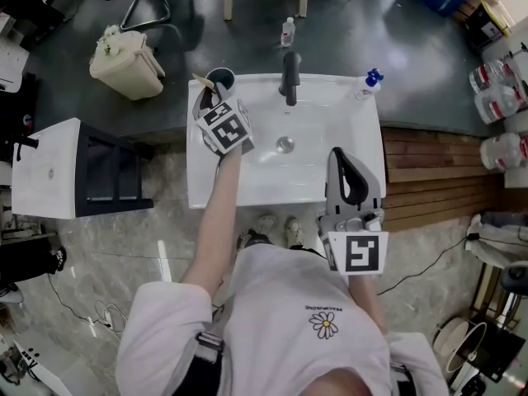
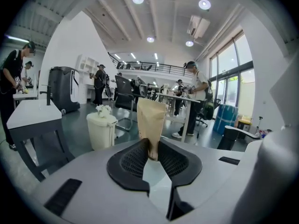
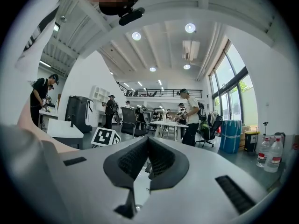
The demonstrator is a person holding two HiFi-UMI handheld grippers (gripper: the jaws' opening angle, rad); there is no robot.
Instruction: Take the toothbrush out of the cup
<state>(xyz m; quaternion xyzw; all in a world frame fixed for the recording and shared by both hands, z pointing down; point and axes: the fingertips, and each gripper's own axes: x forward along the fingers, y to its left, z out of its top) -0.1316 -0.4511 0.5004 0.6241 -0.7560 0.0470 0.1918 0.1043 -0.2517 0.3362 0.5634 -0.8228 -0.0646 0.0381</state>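
At the back left corner of the white sink stands a dark cup. A toothbrush in a tan paper wrapper sticks out of it. My left gripper reaches over the cup. In the left gripper view the wrapped toothbrush stands upright between the jaws, and my left gripper has its pads pinched on the wrapper's lower end. My right gripper hovers over the sink's front right part. In its own view my right gripper is shut with nothing between its pads.
A black faucet stands at the sink's back middle, and a blue-capped bottle at its back right corner. A cream waste bin and a white side table are to the left. A wooden platform lies to the right.
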